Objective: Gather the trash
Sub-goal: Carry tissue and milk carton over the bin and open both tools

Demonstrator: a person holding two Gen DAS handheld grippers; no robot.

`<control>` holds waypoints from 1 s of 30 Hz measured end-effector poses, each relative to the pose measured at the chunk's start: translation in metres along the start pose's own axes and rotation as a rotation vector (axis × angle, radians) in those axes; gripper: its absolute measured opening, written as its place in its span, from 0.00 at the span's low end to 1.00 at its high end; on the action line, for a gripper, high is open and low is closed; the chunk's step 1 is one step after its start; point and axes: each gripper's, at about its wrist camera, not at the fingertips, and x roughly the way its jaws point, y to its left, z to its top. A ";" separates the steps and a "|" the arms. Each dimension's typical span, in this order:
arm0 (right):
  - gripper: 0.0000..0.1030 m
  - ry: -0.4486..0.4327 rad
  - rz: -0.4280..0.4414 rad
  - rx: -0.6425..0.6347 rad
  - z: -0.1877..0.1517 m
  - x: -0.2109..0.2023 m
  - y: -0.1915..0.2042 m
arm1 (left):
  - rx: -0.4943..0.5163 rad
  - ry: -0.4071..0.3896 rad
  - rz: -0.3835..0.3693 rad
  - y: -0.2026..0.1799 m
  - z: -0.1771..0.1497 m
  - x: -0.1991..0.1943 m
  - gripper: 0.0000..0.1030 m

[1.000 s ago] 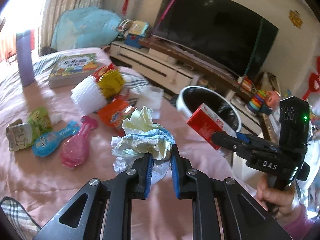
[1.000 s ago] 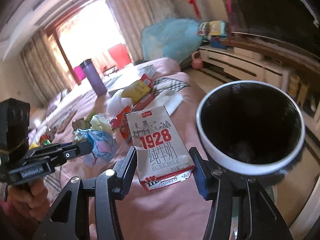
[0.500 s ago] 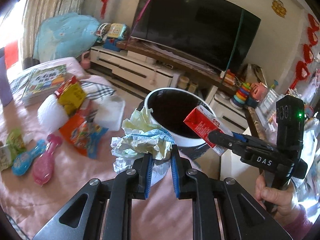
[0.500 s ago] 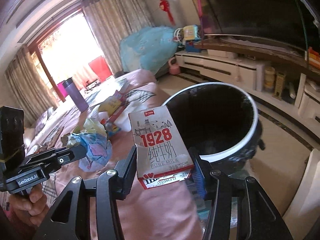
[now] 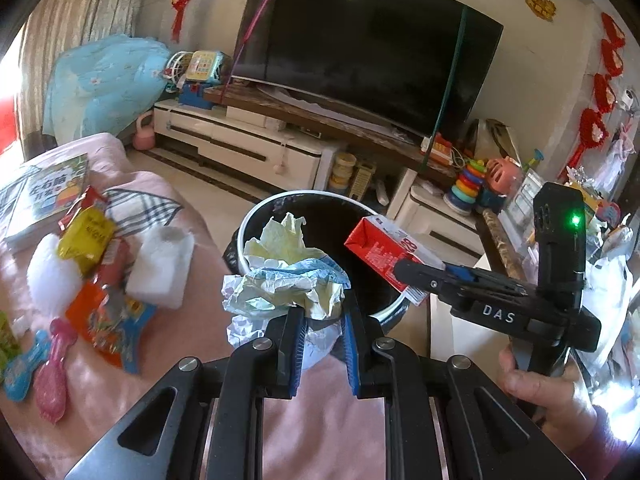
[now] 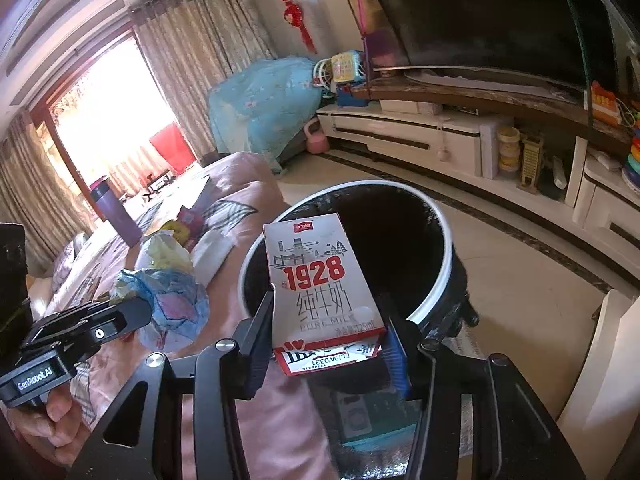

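My left gripper (image 5: 322, 340) is shut on a crumpled wad of paper (image 5: 286, 280), held at the near rim of the black trash bin (image 5: 256, 216) with a white rim. My right gripper (image 6: 328, 352) is shut on a red and white "1928" milk carton (image 6: 320, 280), held over the bin (image 6: 440, 280). In the left wrist view the carton (image 5: 380, 252) sits over the bin's right side. In the right wrist view the paper wad (image 6: 172, 300) hangs left of the bin, over the pink bed cover.
Snack wrappers (image 5: 86, 236), white foam pieces (image 5: 160, 264), a pink brush (image 5: 54, 368) and a book (image 5: 44, 192) lie on the pink bed (image 5: 180, 360). A purple bottle (image 6: 114, 212) stands farther back. A TV stand (image 5: 248, 144) and TV lie beyond the bin.
Both grippers have moved from over the bed toward the bin, carrying the paper wad and the carton. The carton now hangs over the bin's opening.
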 end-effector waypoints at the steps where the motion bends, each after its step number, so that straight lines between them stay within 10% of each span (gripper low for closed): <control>1: 0.47 0.001 -0.003 0.002 0.002 0.001 -0.003 | 0.003 0.001 -0.001 -0.001 0.003 0.004 0.15; 21: 0.47 0.045 -0.029 0.005 0.034 0.031 -0.034 | -0.011 0.057 -0.010 -0.002 0.037 0.079 0.18; 30: 0.60 0.050 -0.033 0.015 0.040 0.038 -0.042 | -0.021 0.050 0.016 -0.002 0.034 0.076 0.51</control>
